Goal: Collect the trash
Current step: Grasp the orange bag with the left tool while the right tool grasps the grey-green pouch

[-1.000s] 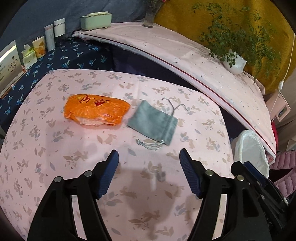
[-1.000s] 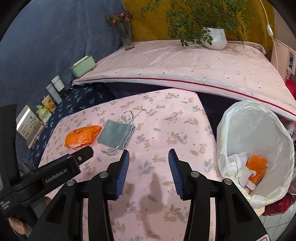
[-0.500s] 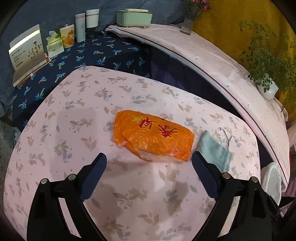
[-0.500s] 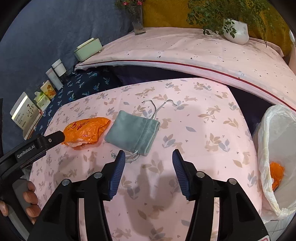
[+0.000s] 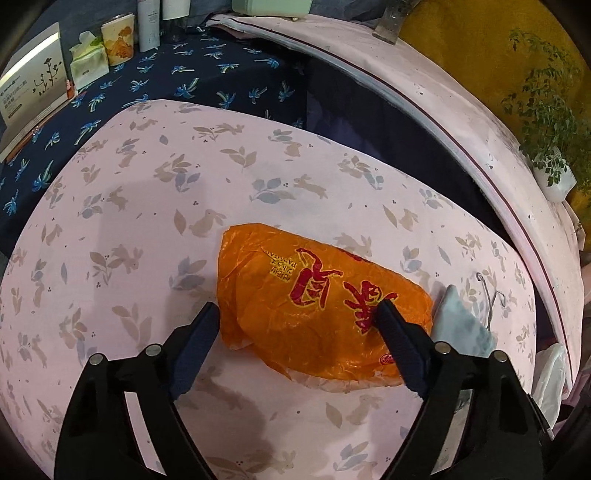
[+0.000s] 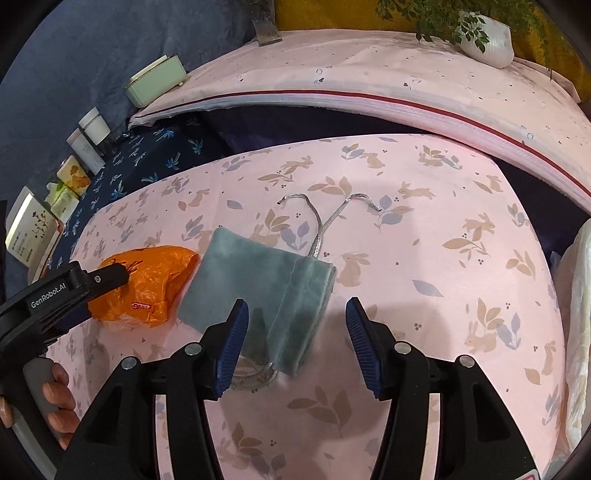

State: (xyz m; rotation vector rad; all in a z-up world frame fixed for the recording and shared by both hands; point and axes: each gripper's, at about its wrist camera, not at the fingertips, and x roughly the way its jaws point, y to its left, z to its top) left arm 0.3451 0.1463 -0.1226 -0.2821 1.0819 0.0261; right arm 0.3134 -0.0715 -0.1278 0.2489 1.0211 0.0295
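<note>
A crumpled orange plastic bag point(image 5: 317, 302) with red print lies on the pink rabbit-print table point(image 5: 129, 229). My left gripper point(image 5: 299, 332) is open, its fingers straddling the bag's near part, low over it. The bag also shows in the right wrist view point(image 6: 147, 284), with the left gripper's finger point(image 6: 107, 277) over it. A grey-green drawstring pouch point(image 6: 258, 295) lies right of the bag. My right gripper point(image 6: 295, 332) is open and empty just above the pouch's near end. A small clear wrapper point(image 6: 255, 376) lies by the pouch.
A white-lined trash bin point(image 6: 580, 332) stands at the table's right edge. A navy cloth point(image 5: 155, 85) behind holds a booklet point(image 5: 33, 85), tissue pack and jars. A long pink cushion point(image 6: 406, 81) with a potted plant point(image 6: 487, 33) runs along the back.
My left gripper has moved left and forward down onto the orange bag. My right gripper has moved left and closer to the pouch, away from the bin.
</note>
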